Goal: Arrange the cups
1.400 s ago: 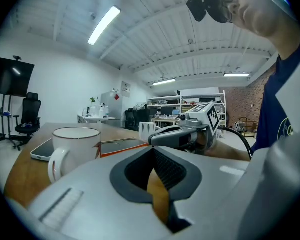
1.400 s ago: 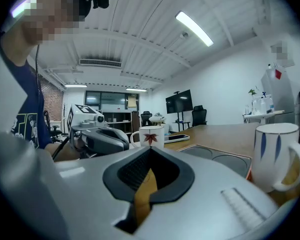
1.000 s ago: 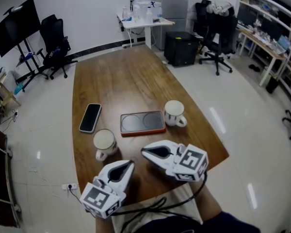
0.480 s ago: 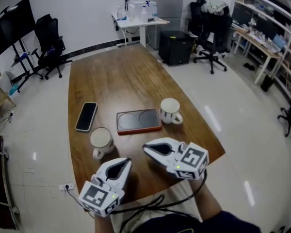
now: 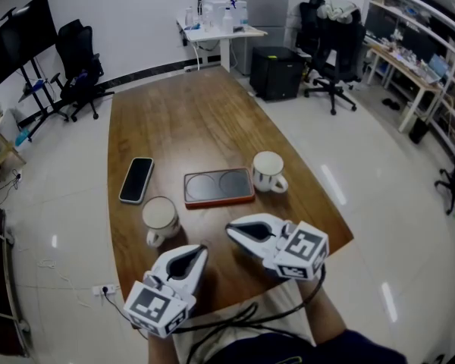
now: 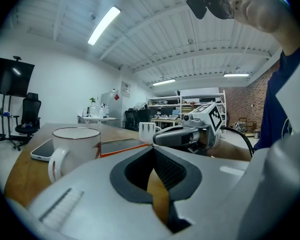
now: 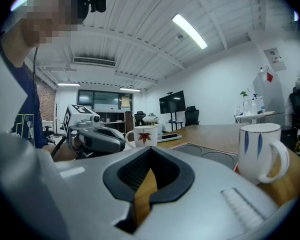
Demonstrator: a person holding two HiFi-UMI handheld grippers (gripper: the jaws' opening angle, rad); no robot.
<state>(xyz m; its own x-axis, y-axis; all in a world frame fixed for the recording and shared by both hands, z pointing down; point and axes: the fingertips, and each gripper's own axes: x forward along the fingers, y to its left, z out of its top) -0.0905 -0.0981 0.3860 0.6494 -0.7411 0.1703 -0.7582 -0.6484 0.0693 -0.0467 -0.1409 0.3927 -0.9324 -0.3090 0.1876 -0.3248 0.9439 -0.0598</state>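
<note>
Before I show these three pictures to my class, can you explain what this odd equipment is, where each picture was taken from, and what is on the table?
There is no robot here. A person holds a white hand-held gripper in each hand, the left gripper and the right gripper. The wide picture comes from a camera on the person's head, looking down. The other two come from a camera riding on each gripper, looking along its jaws. On the brown wooden table lie a black phone, a dark tray with an orange rim, a white cup with a red leaf and a white cup with blue marks. Both pairs of jaws are closed and hold nothing.
</note>
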